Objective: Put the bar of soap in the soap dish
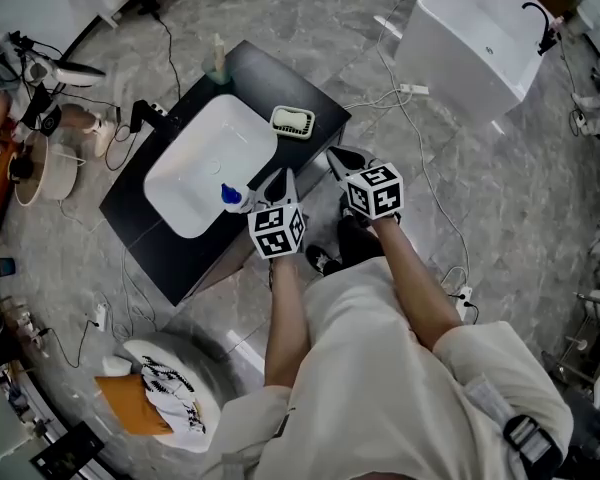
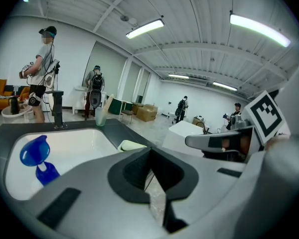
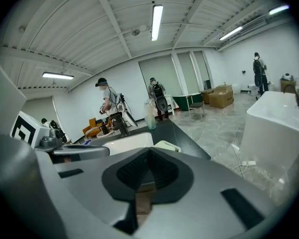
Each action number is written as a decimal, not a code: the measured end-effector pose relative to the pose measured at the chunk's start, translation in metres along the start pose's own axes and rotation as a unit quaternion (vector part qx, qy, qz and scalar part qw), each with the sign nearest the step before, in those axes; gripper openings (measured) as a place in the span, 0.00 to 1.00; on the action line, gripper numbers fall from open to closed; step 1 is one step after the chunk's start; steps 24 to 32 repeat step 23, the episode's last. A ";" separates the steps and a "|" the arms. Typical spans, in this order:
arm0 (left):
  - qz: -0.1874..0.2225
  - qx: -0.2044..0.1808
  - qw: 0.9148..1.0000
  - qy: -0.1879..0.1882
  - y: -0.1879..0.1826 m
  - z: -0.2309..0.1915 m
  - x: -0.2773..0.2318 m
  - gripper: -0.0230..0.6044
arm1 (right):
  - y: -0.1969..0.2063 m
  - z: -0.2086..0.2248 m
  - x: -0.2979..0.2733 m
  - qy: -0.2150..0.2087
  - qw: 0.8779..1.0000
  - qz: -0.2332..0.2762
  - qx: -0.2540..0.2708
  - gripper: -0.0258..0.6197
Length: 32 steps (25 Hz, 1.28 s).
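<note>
Desk: A black desk (image 1: pixel 320 108) stood left of centre in the head view, on a grey marbled floor, with a white sink (image 1: pixel 195 163) set into it.
Soap dish: The pale soap dish (image 1: pixel 292 121) sat on the desk near its upper right edge, just beside the sink's upper right corner. It peeked over the claw body near the middle of the left gripper view (image 2: pixel 132 145) and of the right gripper view (image 3: pixel 167 146).
Bar of soap: I could not pick it out for certain. A lighter patch lay in the hollow of the dish, too small to tell what it was.
Blue object: A small blue object (image 1: pixel 227 196) lay in the sink at its lower right rim, just left of the left claw's tip. It showed at the lower left of the left gripper view (image 2: pixel 37 158).
Left claw: The left claw (image 1: pixel 278 183) hung over the desk's lower right edge beside the sink. Its jaws were together with nothing between them (image 2: pixel 152 178).
Right claw: The right claw (image 1: pixel 342 158) was just to the right of the other, at the desk's right corner, below the dish and apart from it. Its jaws were pressed together, empty (image 3: pixel 142 183).
Cup: A pale cup (image 1: pixel 217 68) stood at the desk's top corner.
Second basin: A white basin (image 1: pixel 475 43) stood on the floor at upper right, well apart from the desk.
People: Several people stood far back in both gripper views.
</note>
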<state>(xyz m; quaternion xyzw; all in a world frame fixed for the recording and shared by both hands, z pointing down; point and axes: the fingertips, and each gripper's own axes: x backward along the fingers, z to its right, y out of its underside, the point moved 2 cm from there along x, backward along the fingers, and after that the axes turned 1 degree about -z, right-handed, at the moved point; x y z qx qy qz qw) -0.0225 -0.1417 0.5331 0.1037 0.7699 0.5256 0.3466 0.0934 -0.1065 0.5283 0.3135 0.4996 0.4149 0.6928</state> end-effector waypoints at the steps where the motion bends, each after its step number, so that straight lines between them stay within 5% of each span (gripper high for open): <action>1: -0.001 0.001 1.000 -0.001 0.001 0.000 0.000 0.04 | 0.001 0.000 0.000 -0.001 1.000 -0.002 0.001 0.04; 32: -0.013 0.003 1.000 -0.008 0.009 -0.001 -0.009 0.04 | 0.010 -0.001 -0.016 -0.020 0.999 -0.024 0.018 0.04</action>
